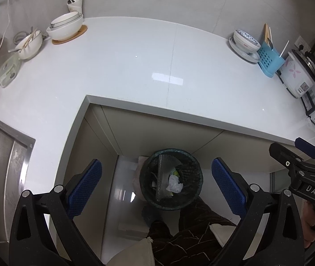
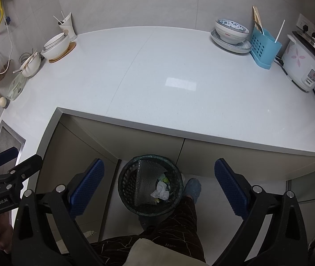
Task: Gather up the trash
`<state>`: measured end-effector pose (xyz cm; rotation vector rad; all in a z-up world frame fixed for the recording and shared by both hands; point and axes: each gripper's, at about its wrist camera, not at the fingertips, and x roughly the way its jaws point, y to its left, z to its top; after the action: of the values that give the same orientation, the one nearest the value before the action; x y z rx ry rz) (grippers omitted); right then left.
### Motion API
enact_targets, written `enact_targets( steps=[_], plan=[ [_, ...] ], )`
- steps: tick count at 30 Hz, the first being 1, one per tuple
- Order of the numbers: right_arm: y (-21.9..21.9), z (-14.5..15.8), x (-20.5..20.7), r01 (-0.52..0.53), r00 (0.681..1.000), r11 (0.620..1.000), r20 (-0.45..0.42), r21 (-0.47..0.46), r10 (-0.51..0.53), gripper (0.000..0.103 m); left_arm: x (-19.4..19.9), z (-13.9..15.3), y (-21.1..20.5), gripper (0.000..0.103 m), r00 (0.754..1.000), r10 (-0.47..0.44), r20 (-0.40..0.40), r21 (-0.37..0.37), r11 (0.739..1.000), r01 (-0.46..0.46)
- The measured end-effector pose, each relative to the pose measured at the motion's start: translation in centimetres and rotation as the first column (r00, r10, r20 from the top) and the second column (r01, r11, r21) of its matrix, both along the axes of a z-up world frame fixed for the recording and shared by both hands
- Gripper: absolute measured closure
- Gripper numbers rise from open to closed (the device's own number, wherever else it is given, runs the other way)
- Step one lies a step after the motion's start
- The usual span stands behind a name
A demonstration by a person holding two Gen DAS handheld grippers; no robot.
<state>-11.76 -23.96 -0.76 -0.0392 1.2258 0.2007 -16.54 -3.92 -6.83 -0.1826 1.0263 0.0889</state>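
Left wrist view first: we hold the left tongs (image 1: 156,182) released, their blue pads (image 1: 84,188) spread wide and gripping nothing. Straight below, between the pads, the bin (image 1: 194,196) stands on the floor under the bench (image 1: 124,66) edge. Inside it we see a crumpled white paper (image 1: 174,184), a yellow-green scrap (image 1: 175,173) just beyond it, and a clear flat sheet (image 1: 163,177) leaning across the bin. The right tongs (image 1: 290,153) show at our right, level with the bench edge. Beyond the tongs, far left, stacked bowls (image 1: 66,27) sit on a wooden mat; far right, a patterned bowl (image 1: 246,41) rests on a plate beside a blue rack (image 1: 268,58) and a rice cooker (image 1: 297,75). From the right wrist view, the right tongs (image 2: 159,185) are likewise released and empty, with the same bin (image 2: 127,185) between their pads (image 2: 86,187), the paper (image 2: 160,191) lying near its middle. The left tongs (image 2: 13,159) appear at our left, over the bench corner near the sink (image 2: 4,137). A slippered foot (image 2: 193,187) stands just right of the bin, touching or nearly touching its side.
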Motion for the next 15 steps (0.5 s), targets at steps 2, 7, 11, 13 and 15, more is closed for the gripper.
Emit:
enact_targets(
  steps=[2, 7, 11, 13, 15],
  plan=[
    [0.05, -0.06, 0.04, 0.001, 1.0, 1.0, -0.002, 0.001, -0.001, 0.008, 0.08, -0.04, 0.06, 0.006, 1.0, 0.0, 0.0, 0.002, 1.0, 0.0],
    [0.19, -0.17, 0.12, 0.0, 1.0, 1.0, -0.005, 0.002, 0.0, 0.008, 0.13, 0.0, 0.04, 0.006, 1.0, 0.014, 0.003, 0.012, 1.0, -0.014],
    [0.35, -0.22, 0.2, -0.002, 1.0, 1.0, -0.005, 0.004, 0.003, 0.008, 0.22, 0.02, -0.33, 0.006, 1.0, -0.002, 0.005, 0.026, 1.0, 0.002],
    [0.33, -0.21, 0.21, -0.003, 1.0, 1.0, -0.005, 0.004, 0.003, 0.008, 0.27, 0.08, -0.53, 0.006, 1.0, -0.008, 0.007, 0.038, 0.999, 0.008],
    [0.33, -0.21, 0.21, -0.003, 1.0, 1.0, -0.006, 0.004, 0.003, 0.008, 0.25, 0.12, -0.52, 0.006, 1.0, -0.001, 0.009, 0.04, 0.999, 0.001]
  ],
)
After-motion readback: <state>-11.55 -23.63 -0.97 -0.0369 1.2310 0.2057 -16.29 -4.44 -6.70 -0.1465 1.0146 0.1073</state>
